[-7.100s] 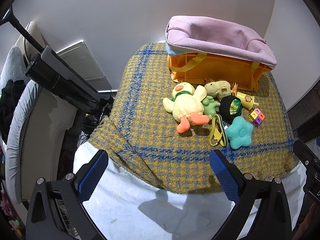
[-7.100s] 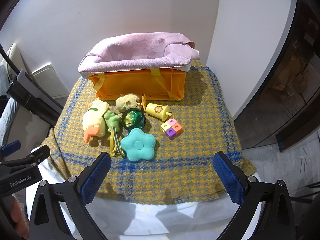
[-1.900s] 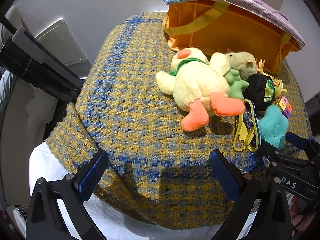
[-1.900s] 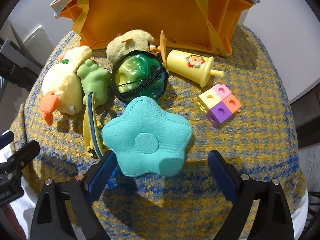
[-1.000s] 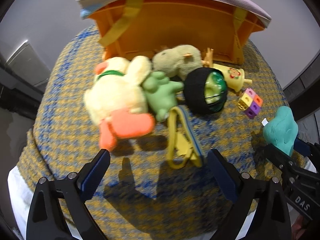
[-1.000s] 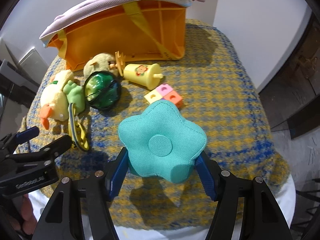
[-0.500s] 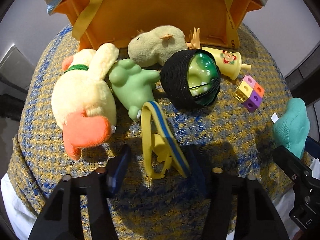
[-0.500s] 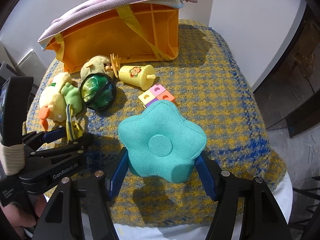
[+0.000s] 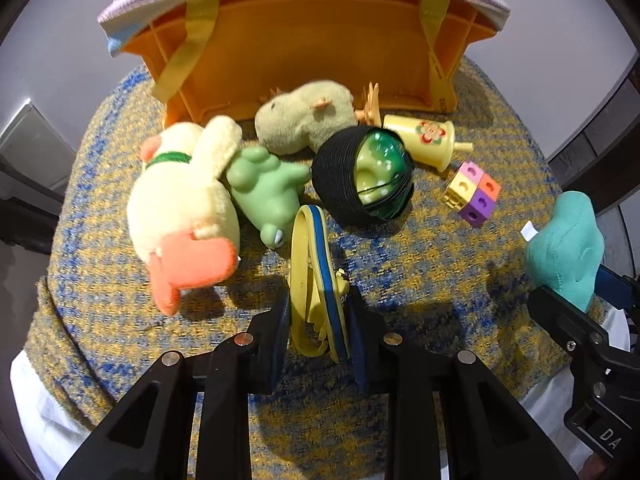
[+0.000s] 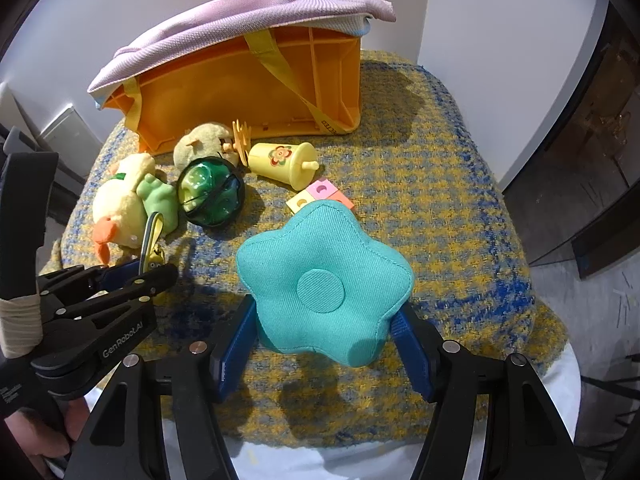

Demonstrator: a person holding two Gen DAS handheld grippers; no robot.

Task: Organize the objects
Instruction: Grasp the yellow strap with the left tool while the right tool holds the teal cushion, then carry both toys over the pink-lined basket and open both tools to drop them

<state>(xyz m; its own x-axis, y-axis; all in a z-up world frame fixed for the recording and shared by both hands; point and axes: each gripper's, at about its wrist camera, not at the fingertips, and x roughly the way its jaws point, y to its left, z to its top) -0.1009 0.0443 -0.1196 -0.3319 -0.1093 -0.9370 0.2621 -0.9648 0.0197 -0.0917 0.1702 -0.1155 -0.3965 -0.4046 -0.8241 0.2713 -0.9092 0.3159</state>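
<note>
My left gripper (image 9: 319, 322) is shut on a yellow and blue strap toy (image 9: 316, 276) that lies on the checked cloth (image 9: 100, 280). My right gripper (image 10: 326, 344) is shut on a teal star cushion (image 10: 324, 284) and holds it above the cloth; the cushion also shows in the left wrist view (image 9: 568, 248). Behind the strap lie a cream duck plush (image 9: 180, 208), a green frog (image 9: 268, 196), a green ball in black netting (image 9: 368, 176), a tan plush (image 9: 308, 116), a yellow cup (image 9: 424, 140) and a coloured cube block (image 9: 472, 192).
An orange basket (image 9: 304, 48) with a pink cloth liner (image 10: 240, 28) stands at the back of the table. The cloth (image 10: 440, 200) drops off at the front and right edges. A white wall stands behind. The left gripper's body (image 10: 88, 312) sits low left in the right wrist view.
My left gripper has moved in over the strap toy and closed on it. My right gripper still holds the star cushion, lifted off the cloth and shifted right.
</note>
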